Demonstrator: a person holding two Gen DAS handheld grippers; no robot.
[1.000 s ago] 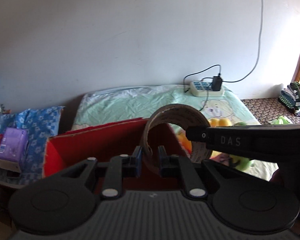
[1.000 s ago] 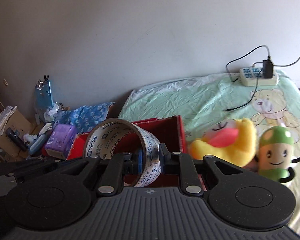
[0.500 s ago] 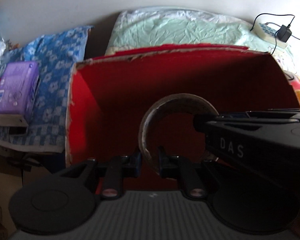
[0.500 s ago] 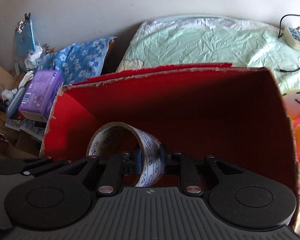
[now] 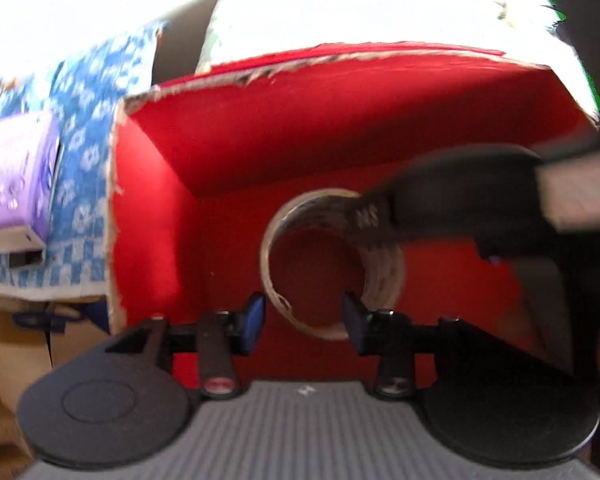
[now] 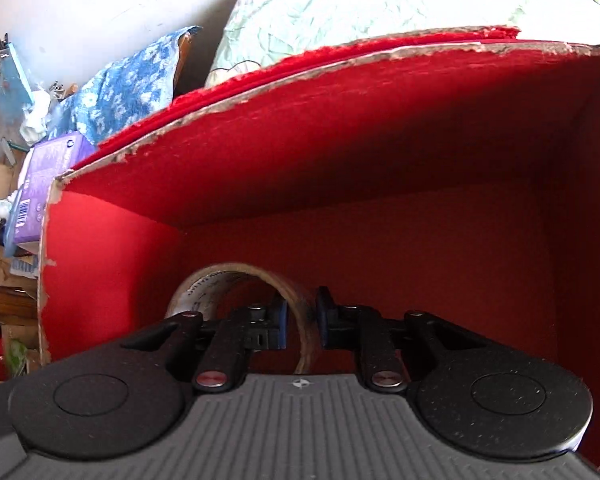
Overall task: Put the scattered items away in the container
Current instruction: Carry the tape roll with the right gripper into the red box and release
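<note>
Left wrist view's blurry: left tool (image 5: 304, 318) spread wide, tape roll (image 5: 332, 260) loose inside the red box (image 5: 340, 128), blue floral cloth (image 5: 84, 128) beside it. Right wrist view: right tool (image 6: 300, 322) pinches the roll's wall down in the box, pale green bed sheet (image 6: 360, 4) behind under a grey wall (image 6: 100, 0).

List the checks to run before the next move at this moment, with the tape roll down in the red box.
1. Brown tape roll inside the red cardboard box: ok, red walls surround it in both views.
2. Left claw released: ok, jaws wide apart on either side of the roll's near rim.
3. Right claw released: not ok, its pads pinch the roll's wall.
4. Roll resting on the box floor: cannot tell, its underside is hidden.
5. Claws clear of each other: cannot tell, the right claw crosses over the roll in the blurred left wrist view.
</note>
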